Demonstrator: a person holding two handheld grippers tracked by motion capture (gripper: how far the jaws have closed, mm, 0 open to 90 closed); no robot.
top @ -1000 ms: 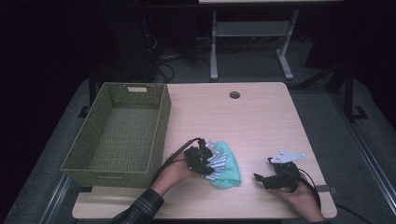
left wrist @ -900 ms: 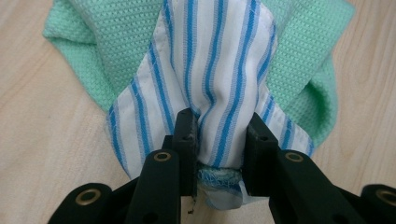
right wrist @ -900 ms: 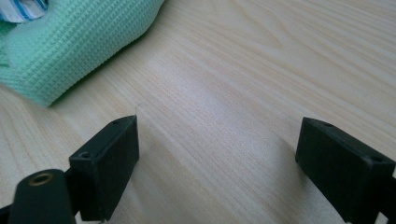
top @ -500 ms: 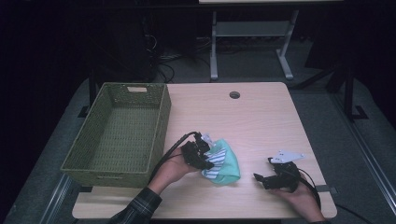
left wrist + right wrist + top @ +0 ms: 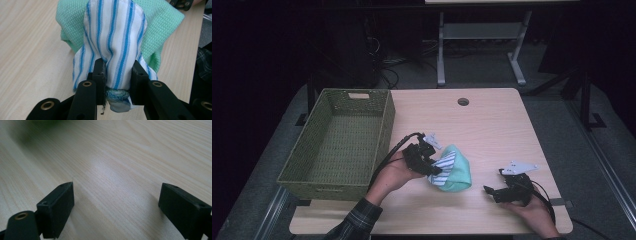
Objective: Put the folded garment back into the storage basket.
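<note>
A bundle of cloths, a white one with blue stripes [image 5: 112,37] over a mint green one [image 5: 458,175], hangs a little above the wooden table [image 5: 482,125]. My left gripper [image 5: 432,167] is shut on the striped cloth [image 5: 443,166], its pads pinching a thick fold [image 5: 117,75]. The green cloth [image 5: 165,22] drapes behind the striped one. My right gripper [image 5: 493,192] rests low on the table near the front right, open, with bare wood between its jaws [image 5: 116,202].
A green woven basket [image 5: 337,142] stands on the table's left side with nothing visible inside it. A round cable hole [image 5: 463,101] lies near the far edge. A metal stand [image 5: 482,45] is on the floor beyond the table.
My left gripper has risen with the cloth bundle, lifting it off the table. The right gripper has stayed where it was.
</note>
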